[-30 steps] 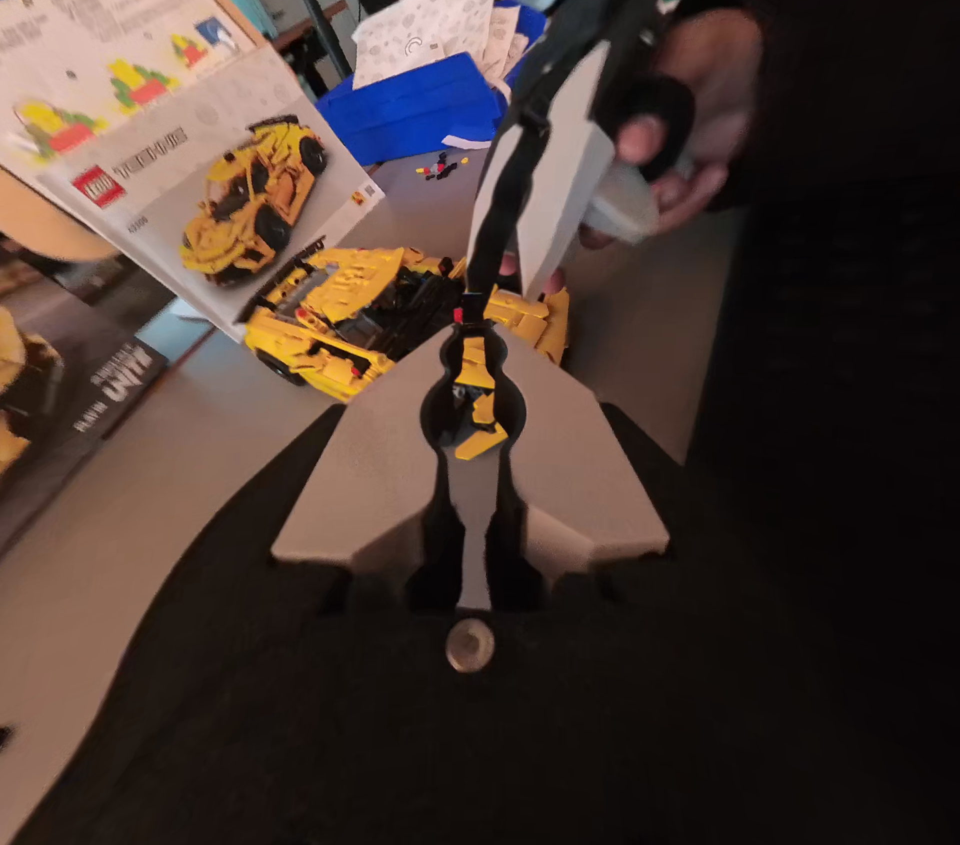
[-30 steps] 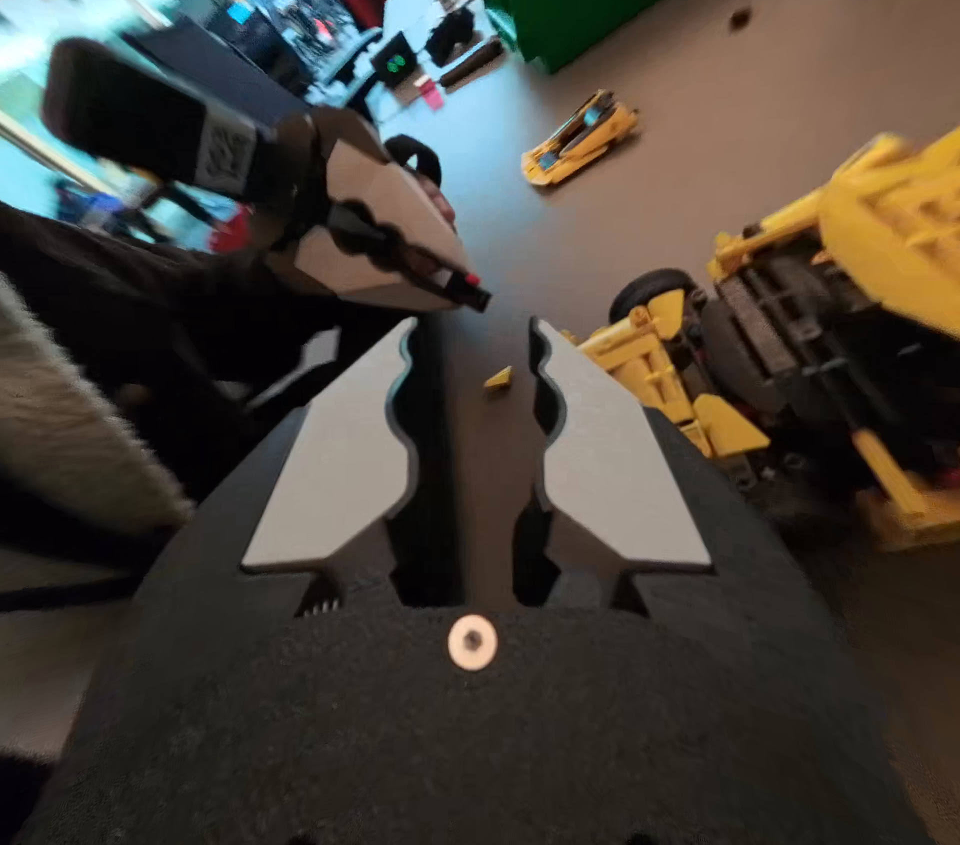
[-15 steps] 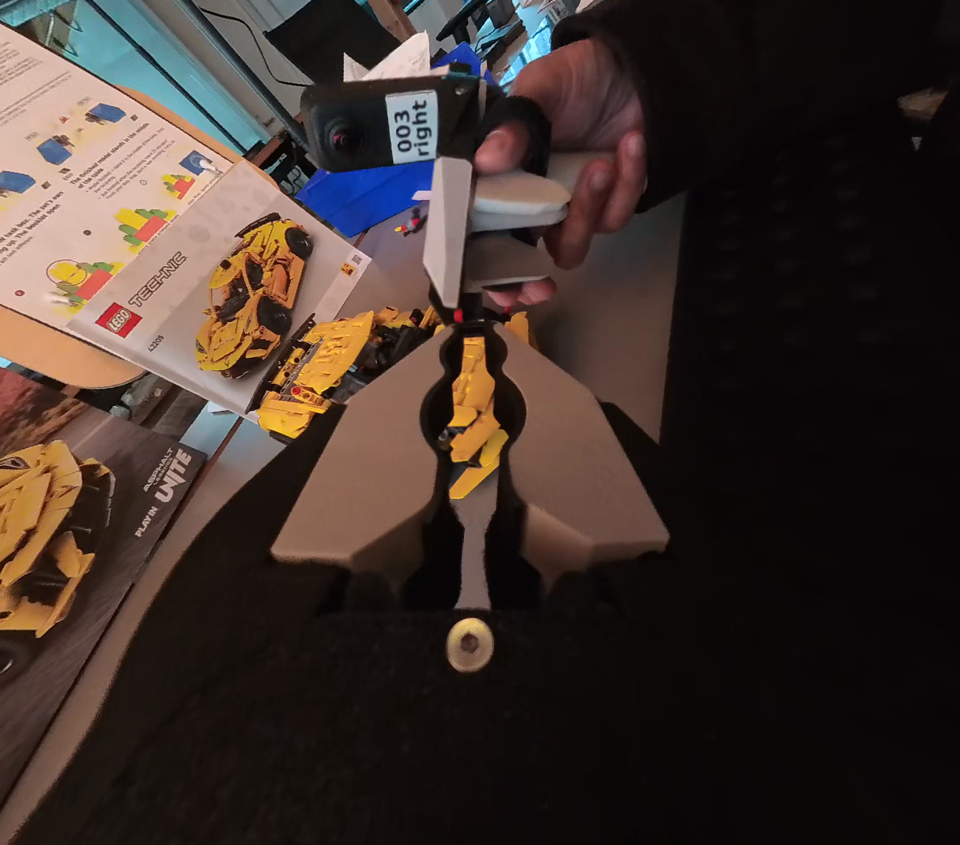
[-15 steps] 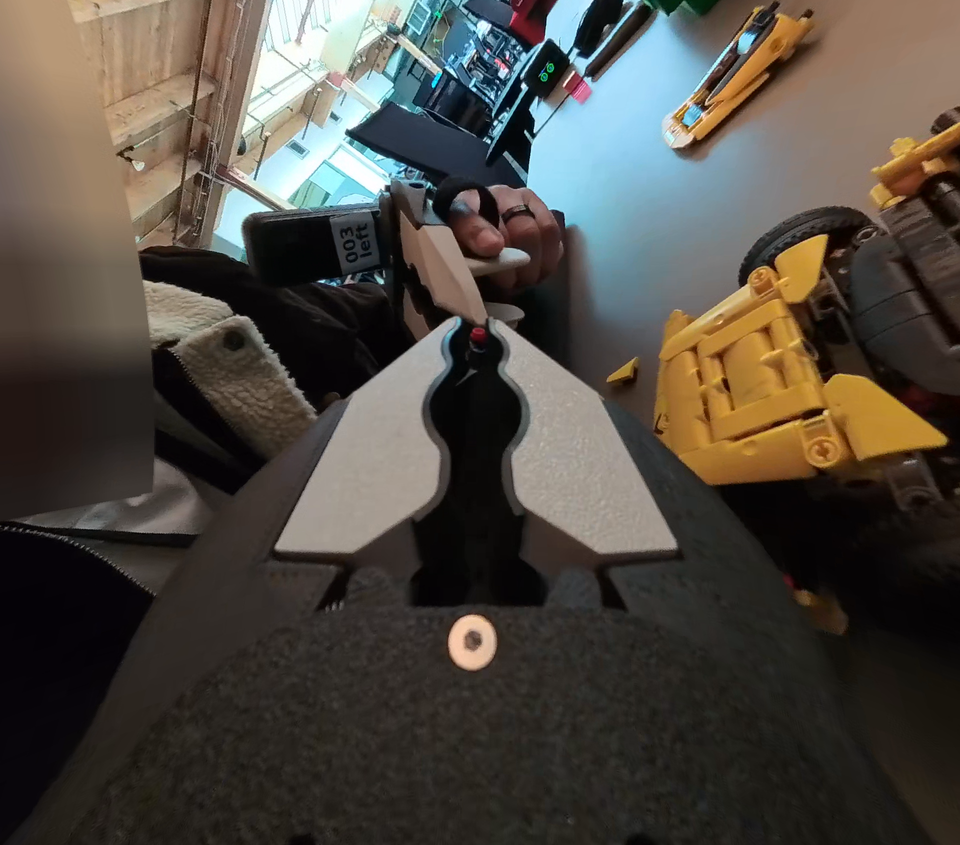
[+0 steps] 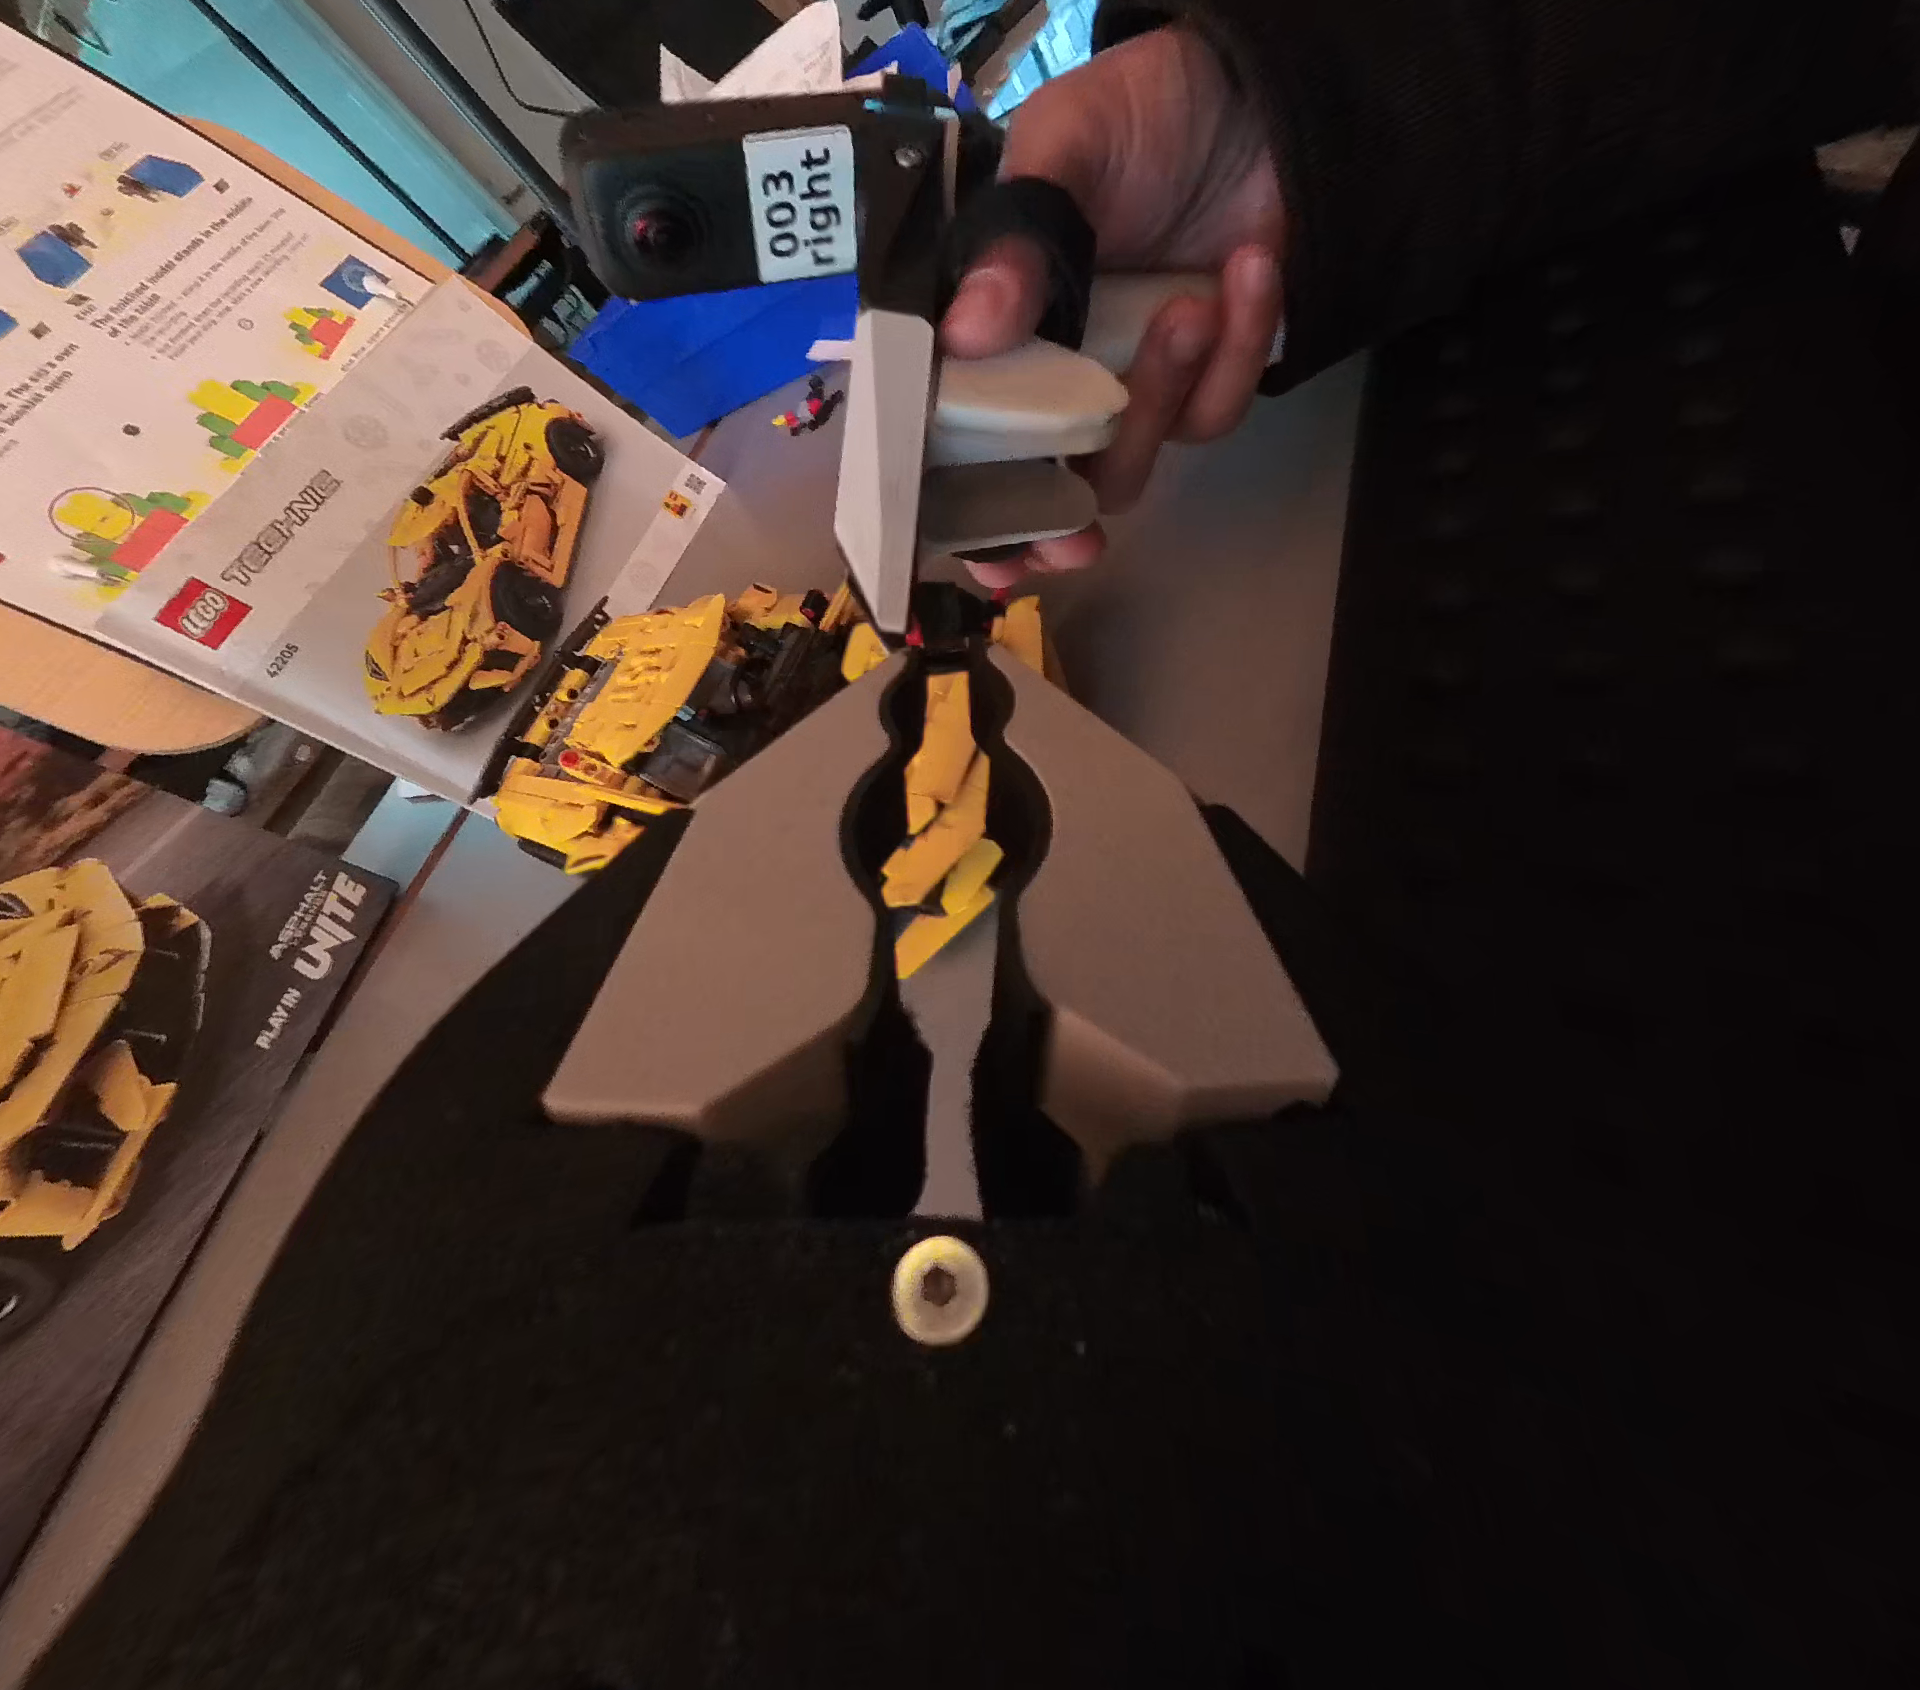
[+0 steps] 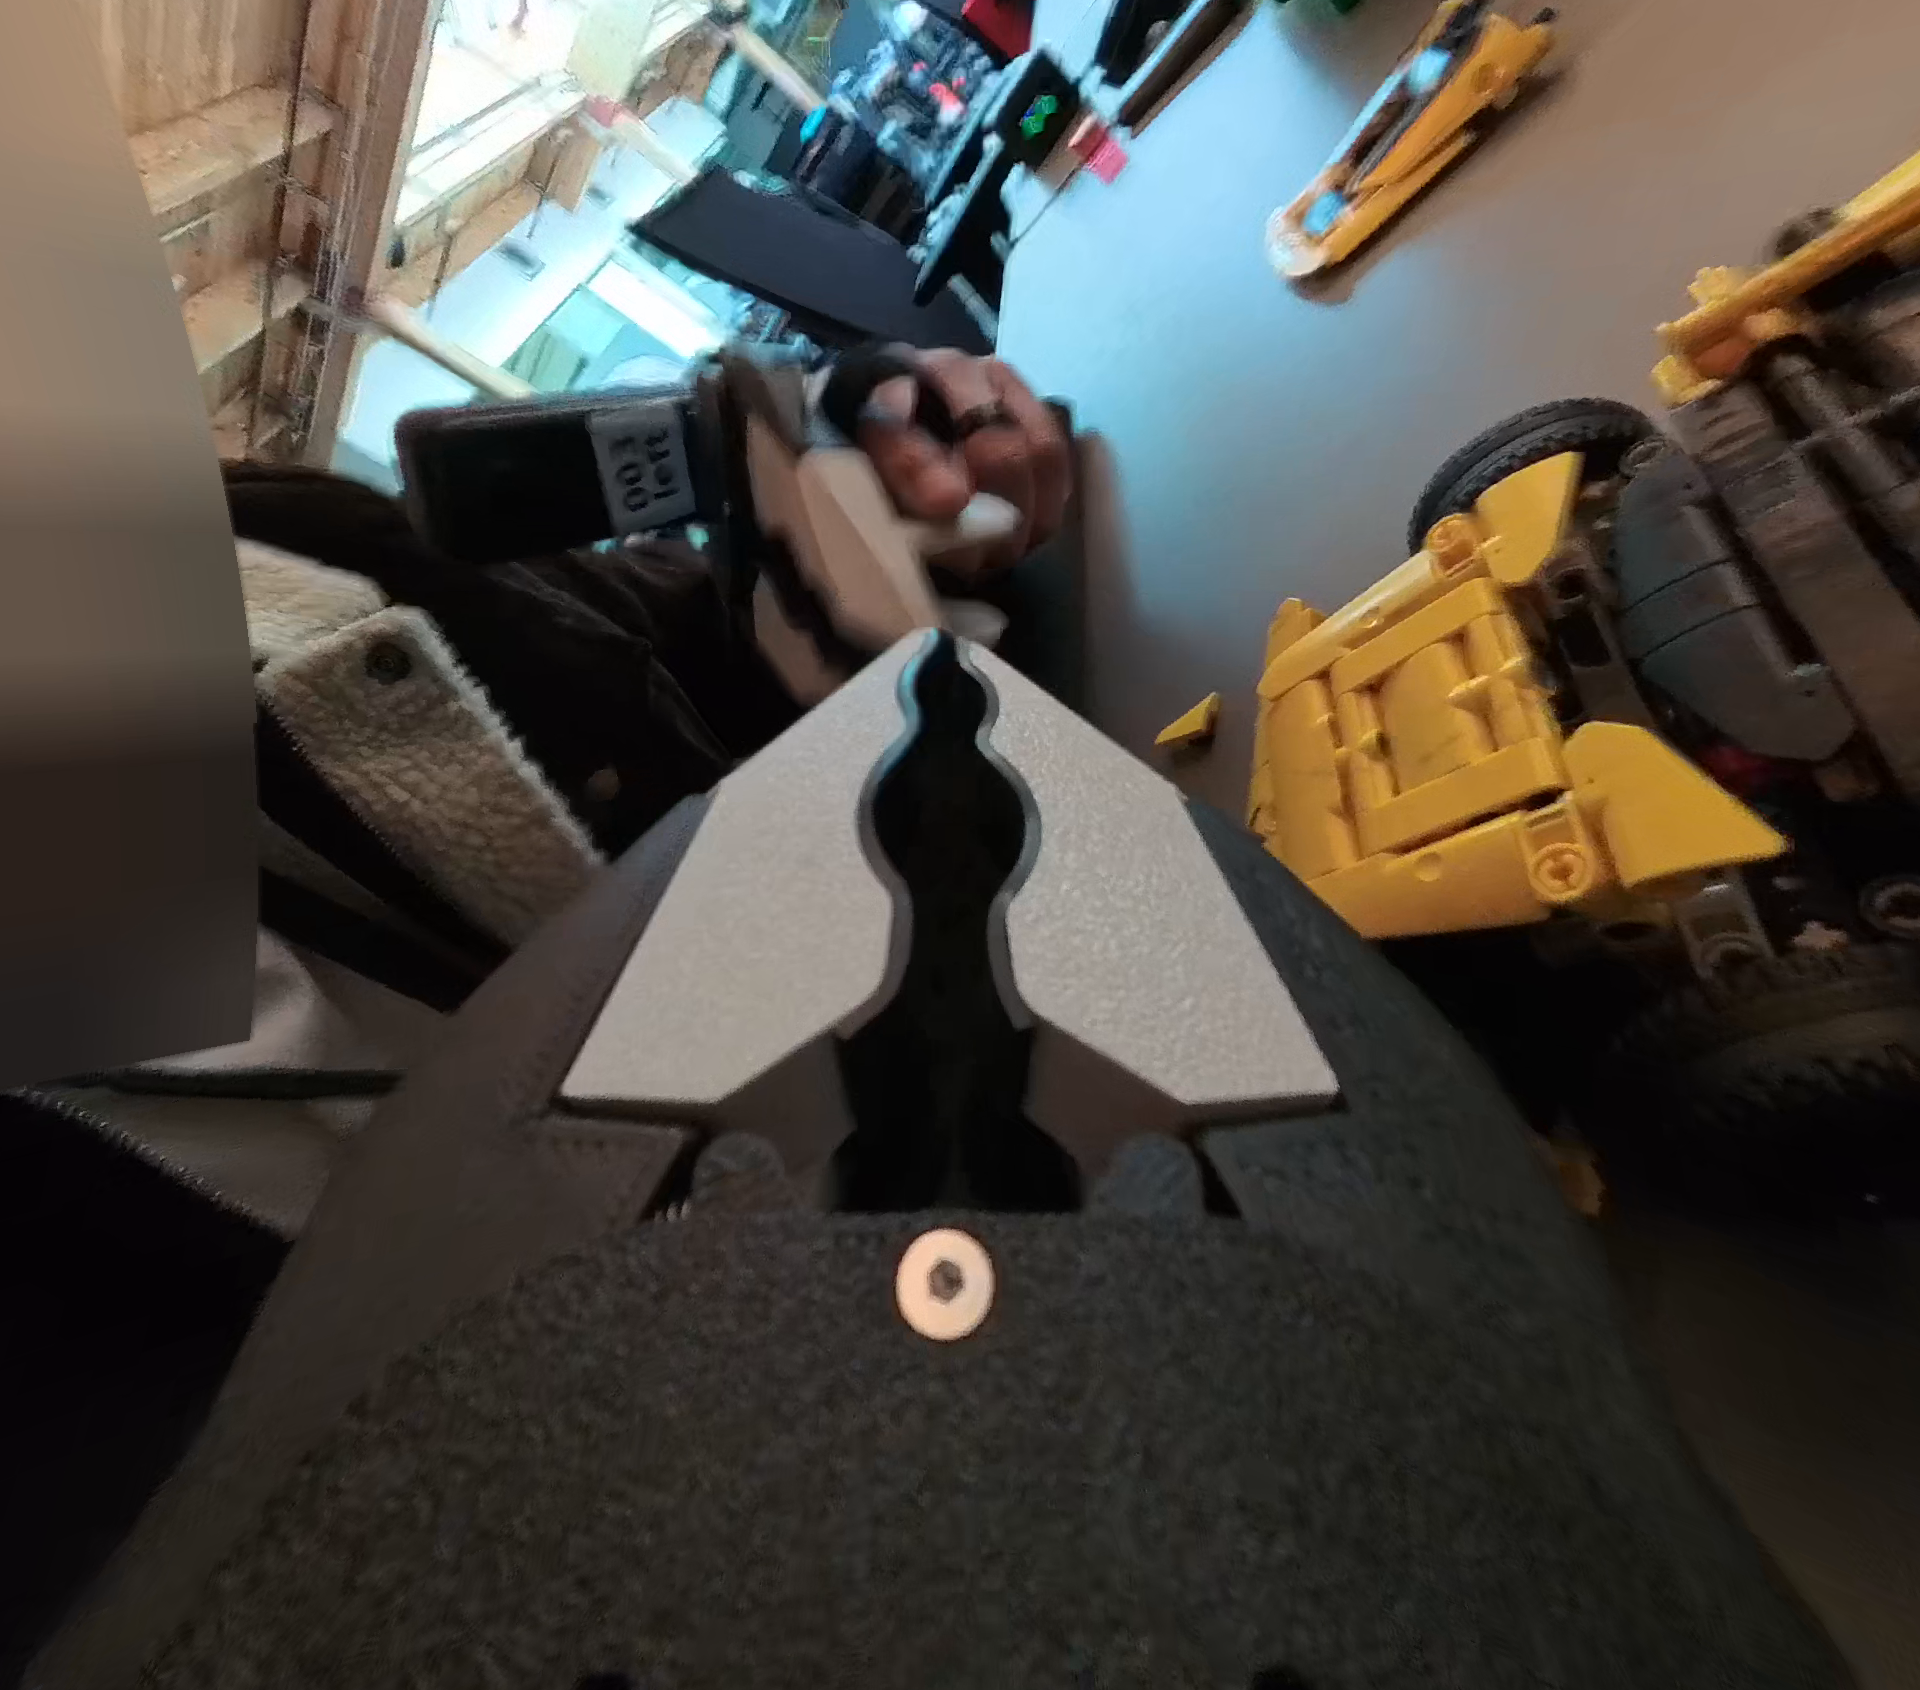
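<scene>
Text on booklet [image 5: 416,539], cam sticker [image 5: 800,206], poster [image 5: 208,965].

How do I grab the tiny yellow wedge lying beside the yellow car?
Probably from straight above, pinching the yellow wedge across its short straight sides. It lies flat on the table, apart from the car, so its top is open while its thin edge sits low.
</scene>
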`<state>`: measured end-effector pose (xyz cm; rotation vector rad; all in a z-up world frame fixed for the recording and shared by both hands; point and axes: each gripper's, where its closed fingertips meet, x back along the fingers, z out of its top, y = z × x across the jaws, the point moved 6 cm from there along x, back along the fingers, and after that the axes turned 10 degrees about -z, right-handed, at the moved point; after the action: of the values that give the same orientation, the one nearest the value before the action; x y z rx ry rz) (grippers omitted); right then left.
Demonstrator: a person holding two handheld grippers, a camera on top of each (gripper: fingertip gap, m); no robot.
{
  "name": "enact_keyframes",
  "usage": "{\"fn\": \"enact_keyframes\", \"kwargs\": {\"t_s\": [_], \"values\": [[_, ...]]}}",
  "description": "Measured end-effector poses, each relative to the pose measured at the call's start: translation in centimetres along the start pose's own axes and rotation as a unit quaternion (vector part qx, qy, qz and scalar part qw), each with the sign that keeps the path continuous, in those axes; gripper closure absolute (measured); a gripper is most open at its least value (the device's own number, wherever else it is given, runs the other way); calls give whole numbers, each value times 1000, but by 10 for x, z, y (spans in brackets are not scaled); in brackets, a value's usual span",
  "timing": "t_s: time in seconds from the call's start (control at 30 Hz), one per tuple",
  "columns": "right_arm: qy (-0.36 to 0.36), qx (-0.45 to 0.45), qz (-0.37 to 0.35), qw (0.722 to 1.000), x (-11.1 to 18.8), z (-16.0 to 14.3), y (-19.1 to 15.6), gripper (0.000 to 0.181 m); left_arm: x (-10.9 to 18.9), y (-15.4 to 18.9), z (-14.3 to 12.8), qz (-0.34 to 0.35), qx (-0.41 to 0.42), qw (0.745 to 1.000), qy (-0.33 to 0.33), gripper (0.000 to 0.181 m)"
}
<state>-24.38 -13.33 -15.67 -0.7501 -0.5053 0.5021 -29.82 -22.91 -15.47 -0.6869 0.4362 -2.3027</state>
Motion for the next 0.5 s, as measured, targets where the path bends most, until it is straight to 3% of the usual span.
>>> {"fn": "enact_keyframes", "kwargs": {"t_s": [0.07, 0.1, 0.27, 0.5], "values": [[63, -46, 43, 996, 7, 15, -2, 181, -11, 17, 0, -50, -12, 999, -19, 174], [66, -44, 32, 996, 10, 17, 1, 181, -15, 19, -1, -36, -39, 998, -39, 174], [22, -3, -32, 999, 10, 8, 9, 181, -4, 4, 1, 2, -17, 1000, -8, 174], [-12, 17, -11, 1000, 11, 0, 4, 174, 0, -1, 0, 9, -5, 1000, 1, 174]]}}
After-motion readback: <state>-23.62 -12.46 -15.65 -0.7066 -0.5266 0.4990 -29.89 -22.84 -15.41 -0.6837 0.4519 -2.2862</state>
